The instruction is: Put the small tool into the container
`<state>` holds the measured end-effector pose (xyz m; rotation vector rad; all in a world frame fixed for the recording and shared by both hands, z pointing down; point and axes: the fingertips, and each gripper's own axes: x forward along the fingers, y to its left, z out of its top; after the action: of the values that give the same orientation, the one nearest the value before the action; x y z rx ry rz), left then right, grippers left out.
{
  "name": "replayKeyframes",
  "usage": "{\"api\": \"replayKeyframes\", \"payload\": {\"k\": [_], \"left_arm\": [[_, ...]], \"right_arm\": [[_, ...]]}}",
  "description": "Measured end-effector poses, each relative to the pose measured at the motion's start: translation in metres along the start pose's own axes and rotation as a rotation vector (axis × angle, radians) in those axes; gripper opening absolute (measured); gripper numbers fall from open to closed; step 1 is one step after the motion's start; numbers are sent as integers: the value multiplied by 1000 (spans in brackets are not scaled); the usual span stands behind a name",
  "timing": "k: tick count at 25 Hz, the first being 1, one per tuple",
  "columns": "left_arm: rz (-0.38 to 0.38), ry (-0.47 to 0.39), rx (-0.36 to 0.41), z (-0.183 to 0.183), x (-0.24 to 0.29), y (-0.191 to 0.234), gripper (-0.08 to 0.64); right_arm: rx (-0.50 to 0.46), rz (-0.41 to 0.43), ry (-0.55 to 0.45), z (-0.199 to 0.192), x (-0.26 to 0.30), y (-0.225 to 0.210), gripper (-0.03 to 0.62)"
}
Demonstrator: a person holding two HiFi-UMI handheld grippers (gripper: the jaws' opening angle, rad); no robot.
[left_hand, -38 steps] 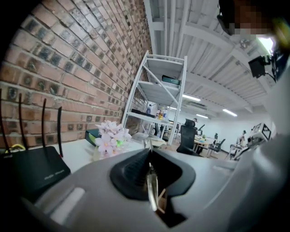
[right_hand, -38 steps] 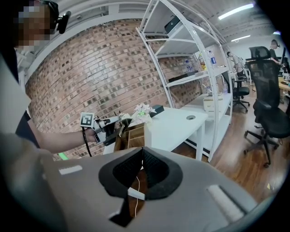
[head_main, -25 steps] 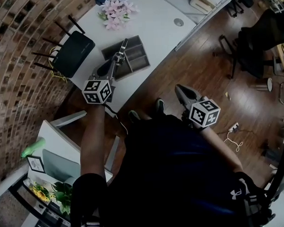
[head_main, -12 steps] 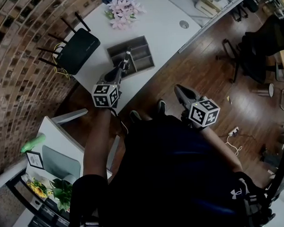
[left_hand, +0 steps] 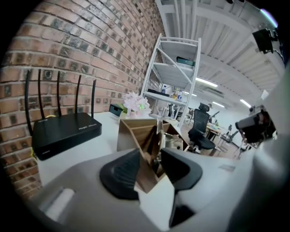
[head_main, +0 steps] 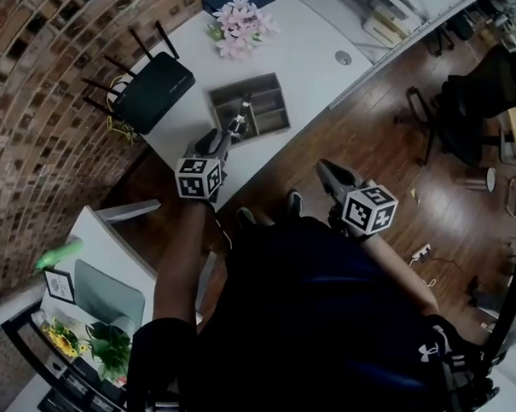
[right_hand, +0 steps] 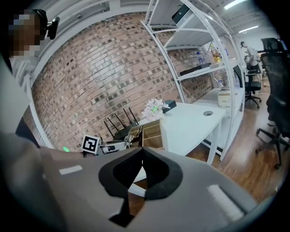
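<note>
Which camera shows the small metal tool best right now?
The left gripper view: the small silver metal tool stands close up in the left tongs, over the brown compartmented wooden container. The head view shows it small from above; the right gripper view shows only a tiny distant glint.

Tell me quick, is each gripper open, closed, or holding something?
Left gripper: closed on the small tool, by the container.
Right gripper: closed, holding nothing.
</note>
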<state>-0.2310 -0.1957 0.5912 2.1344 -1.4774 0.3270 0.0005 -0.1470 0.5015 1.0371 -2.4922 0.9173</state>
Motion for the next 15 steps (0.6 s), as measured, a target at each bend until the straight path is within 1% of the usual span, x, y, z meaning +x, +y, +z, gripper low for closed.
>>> {"api": "replayKeyframes", "payload": {"k": [2, 6, 11, 15], "left_arm": [[-1, -9, -11, -4, -7, -2, 169], [-23, -45, -63, -8, -22, -11, 170], [-50, -85, -124, -16, -42, -20, 168], [-72, -87, -136, -27, -57, -34, 167]], "right_arm": [[-1, -6, -2, -1, -1, 3, 11], [2, -25, 11, -13, -6, 11, 11], [15, -63, 48, -37, -19, 19, 11], [35, -85, 61, -52, -28, 19, 11]]}}
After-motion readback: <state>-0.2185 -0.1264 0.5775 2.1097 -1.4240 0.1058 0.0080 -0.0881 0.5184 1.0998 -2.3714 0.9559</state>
